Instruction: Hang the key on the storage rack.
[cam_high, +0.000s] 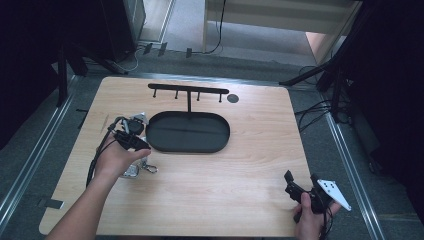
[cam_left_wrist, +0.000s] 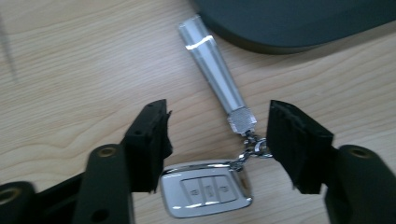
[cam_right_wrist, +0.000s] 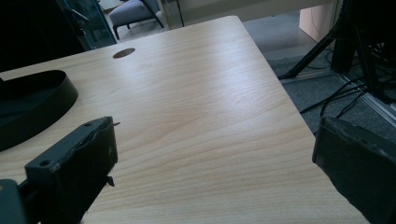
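A silver car key fob (cam_left_wrist: 207, 194) lies flat on the wooden table, joined by a small chain to a long silver metal bar (cam_left_wrist: 214, 65). My left gripper (cam_left_wrist: 217, 142) hovers just above them, open, its jaws standing either side of the chain and fob without touching. In the high view the left gripper (cam_high: 131, 137) sits at the table's left, beside the black oval tray (cam_high: 160, 145), with the key fob (cam_high: 134, 171) under the hand. My right gripper (cam_right_wrist: 215, 165) is open over bare wood at the front right corner (cam_high: 304, 192), holding nothing.
A black stand with a crossbar and several hooks (cam_high: 188, 90) rises from the tray's far side. A dark round hole (cam_high: 233, 98) marks the tabletop behind it. The table's right edge (cam_right_wrist: 299, 121) drops to a floor with cables and tripod legs.
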